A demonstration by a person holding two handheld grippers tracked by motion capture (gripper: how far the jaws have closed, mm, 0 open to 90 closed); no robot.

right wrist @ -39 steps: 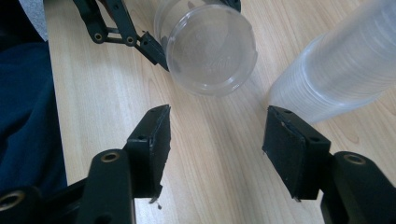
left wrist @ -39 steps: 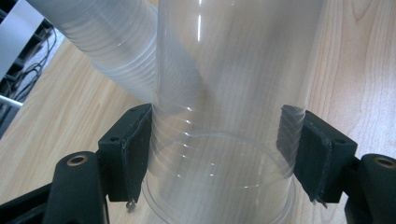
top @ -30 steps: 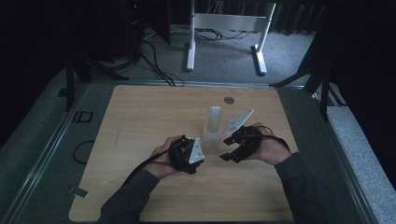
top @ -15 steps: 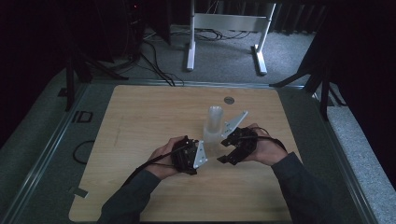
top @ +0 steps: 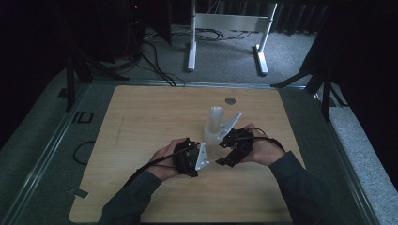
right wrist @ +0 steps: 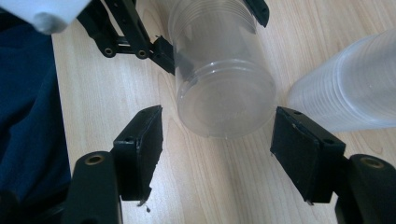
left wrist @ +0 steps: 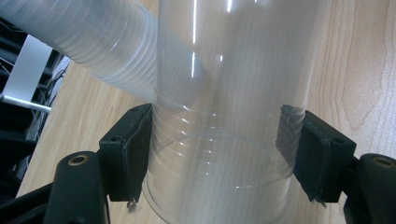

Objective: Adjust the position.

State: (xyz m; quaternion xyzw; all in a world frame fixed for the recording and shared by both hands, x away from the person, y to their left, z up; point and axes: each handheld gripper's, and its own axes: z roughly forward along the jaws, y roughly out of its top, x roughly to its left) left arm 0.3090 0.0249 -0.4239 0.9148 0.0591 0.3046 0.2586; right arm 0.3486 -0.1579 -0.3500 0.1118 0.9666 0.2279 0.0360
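Observation:
A single clear plastic cup sits between the jaws of my left gripper, and both pads press its ribbed wall. In the high view the left gripper holds that cup low over the wooden table. Just beyond it is a tall stack of clear cups, which also appears in the left gripper view. My right gripper is open, its pads either side of the cup's base without touching it. In the high view the right gripper is at the cup's right.
The cup stack lies close to the right gripper's right jaw. A small round metal disc is set in the table near its far edge. A cable loop lies off the left side, and a white frame stands behind.
My right gripper has moved a little left and nearer, closing in on the cup. The left gripper has stayed nearly still with the cup in it.

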